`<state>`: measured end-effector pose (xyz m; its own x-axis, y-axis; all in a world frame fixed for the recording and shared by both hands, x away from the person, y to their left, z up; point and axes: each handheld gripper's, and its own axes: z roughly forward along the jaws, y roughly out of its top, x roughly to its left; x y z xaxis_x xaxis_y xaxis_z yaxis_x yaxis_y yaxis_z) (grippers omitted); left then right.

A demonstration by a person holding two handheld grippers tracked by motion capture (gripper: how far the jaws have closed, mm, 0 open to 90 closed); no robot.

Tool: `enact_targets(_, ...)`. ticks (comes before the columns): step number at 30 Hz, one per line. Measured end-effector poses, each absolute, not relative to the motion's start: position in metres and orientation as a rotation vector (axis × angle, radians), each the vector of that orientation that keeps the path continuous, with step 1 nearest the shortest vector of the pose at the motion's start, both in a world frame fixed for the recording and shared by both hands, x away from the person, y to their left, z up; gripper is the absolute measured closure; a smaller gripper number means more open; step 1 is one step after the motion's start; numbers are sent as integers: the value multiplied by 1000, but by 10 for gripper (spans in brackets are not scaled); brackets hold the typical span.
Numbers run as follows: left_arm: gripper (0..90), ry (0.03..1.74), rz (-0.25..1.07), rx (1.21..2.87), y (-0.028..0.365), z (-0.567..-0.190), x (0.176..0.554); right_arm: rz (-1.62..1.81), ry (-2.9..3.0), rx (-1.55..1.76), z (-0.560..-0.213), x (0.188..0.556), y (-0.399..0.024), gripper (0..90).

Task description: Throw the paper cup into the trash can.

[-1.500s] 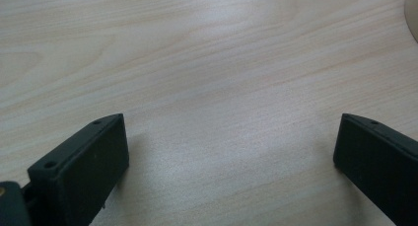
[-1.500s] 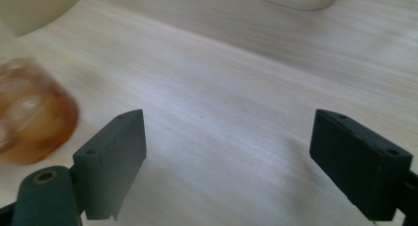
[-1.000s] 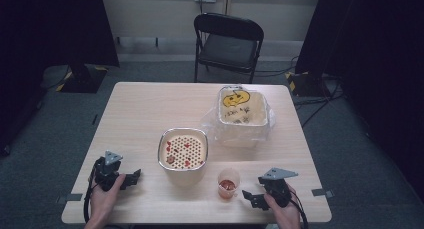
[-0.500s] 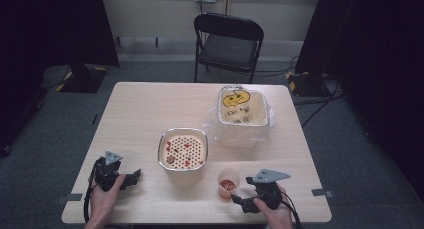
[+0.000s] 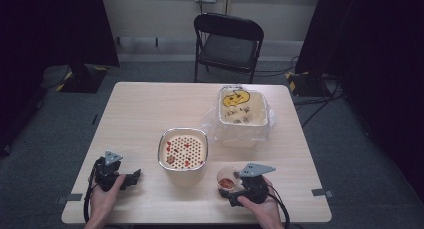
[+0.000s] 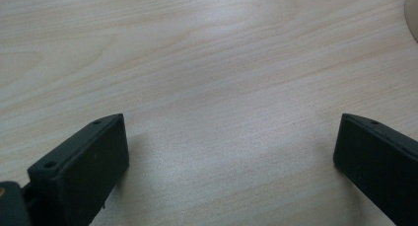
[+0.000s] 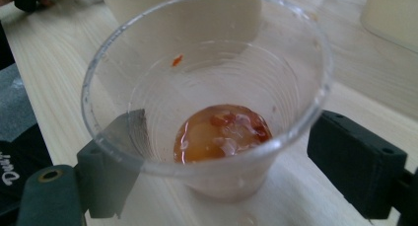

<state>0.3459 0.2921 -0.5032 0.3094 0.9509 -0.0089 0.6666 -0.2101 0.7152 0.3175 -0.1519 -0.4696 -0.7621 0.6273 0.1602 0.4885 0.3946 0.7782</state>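
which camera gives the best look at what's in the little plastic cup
The right gripper view: it looks straight into the clear cup, showing orange liquid with red bits pooled at its bottom. The high view shows the cup small, a red smudge inside.

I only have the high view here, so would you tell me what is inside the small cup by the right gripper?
Observer: The right gripper view shows the clear plastic cup holding a shallow pool of orange liquid with red bits at its bottom.
Operator: Thank you. Is the right gripper closed on it?
Observer: Not visibly. The right gripper has its jaws on either side of the cup; one sits against the wall, the other stands slightly off it.
Operator: And the left gripper, is it holding anything?
Observer: No. The left gripper has its jaws wide apart over bare table.
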Motion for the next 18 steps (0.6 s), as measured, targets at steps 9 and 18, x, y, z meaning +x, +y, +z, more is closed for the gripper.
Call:
enact_targets(9, 0, 1430, 590, 1960, 292, -503, 346, 1347, 2465, 998, -471, 324, -147, 227)
enact_targets(18, 0, 1430, 592, 1961, 292, -503, 346, 1331, 2460, 971, -473, 330, -139, 310)
